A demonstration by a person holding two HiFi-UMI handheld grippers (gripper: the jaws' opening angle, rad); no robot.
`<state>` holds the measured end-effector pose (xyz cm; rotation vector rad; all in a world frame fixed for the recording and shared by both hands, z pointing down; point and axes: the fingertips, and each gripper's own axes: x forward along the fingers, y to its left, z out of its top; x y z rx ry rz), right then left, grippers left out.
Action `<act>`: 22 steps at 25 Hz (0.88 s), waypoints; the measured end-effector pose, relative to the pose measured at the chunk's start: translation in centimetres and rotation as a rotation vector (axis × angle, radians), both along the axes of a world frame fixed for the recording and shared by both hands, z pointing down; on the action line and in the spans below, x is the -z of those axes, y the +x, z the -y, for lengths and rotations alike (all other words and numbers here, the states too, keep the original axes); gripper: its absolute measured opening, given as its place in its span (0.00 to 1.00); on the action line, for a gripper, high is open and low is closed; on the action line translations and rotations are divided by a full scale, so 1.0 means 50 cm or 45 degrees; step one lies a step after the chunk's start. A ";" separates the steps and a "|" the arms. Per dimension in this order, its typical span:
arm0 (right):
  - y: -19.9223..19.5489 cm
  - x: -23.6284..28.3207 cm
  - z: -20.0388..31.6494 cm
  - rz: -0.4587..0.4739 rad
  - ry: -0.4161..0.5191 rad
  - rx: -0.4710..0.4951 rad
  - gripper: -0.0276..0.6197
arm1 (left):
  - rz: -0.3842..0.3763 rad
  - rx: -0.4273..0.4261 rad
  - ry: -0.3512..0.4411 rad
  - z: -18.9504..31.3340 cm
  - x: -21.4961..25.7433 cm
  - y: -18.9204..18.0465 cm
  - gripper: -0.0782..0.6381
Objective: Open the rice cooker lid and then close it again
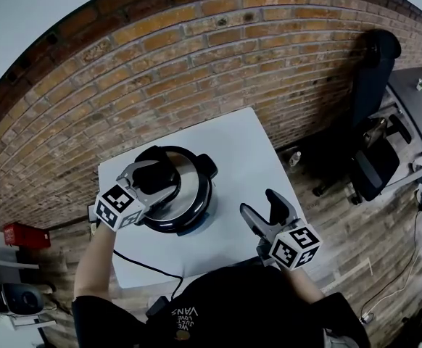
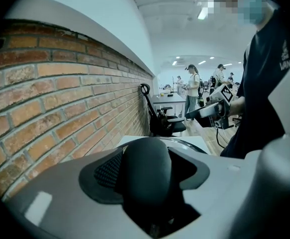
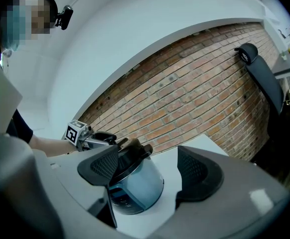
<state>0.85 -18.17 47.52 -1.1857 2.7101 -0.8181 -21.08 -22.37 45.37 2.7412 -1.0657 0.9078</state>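
Observation:
A round rice cooker (image 1: 189, 212) with a silvery body (image 3: 135, 185) stands on a white table (image 1: 247, 158). Its dark lid (image 3: 127, 158) sits slightly tilted on top. My left gripper (image 1: 155, 180) is over the lid, shut on the black lid handle (image 2: 146, 166), which fills the space between its jaws. My right gripper (image 1: 260, 203) hovers open over the table to the right of the cooker, nothing between its pads (image 3: 197, 171). The left gripper (image 3: 102, 139) also shows in the right gripper view, at the lid top.
A brick wall (image 1: 196, 56) runs close behind the table. A black cord (image 1: 142, 265) trails off the table's near edge. A black office chair (image 1: 374, 169) and a desk (image 1: 418, 100) stand to the right. A red box (image 1: 22, 234) lies on the floor left.

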 end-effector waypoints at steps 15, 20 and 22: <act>-0.028 -0.011 -0.007 -0.021 -0.020 0.006 0.60 | 0.014 -0.051 0.018 -0.001 0.000 0.005 0.50; -0.030 -0.013 -0.004 -0.022 -0.024 -0.005 0.60 | 0.016 -0.029 0.022 0.000 0.000 0.008 0.50; -0.033 -0.014 -0.005 -0.020 -0.024 -0.008 0.60 | 0.020 -0.018 0.016 0.000 -0.002 0.007 0.50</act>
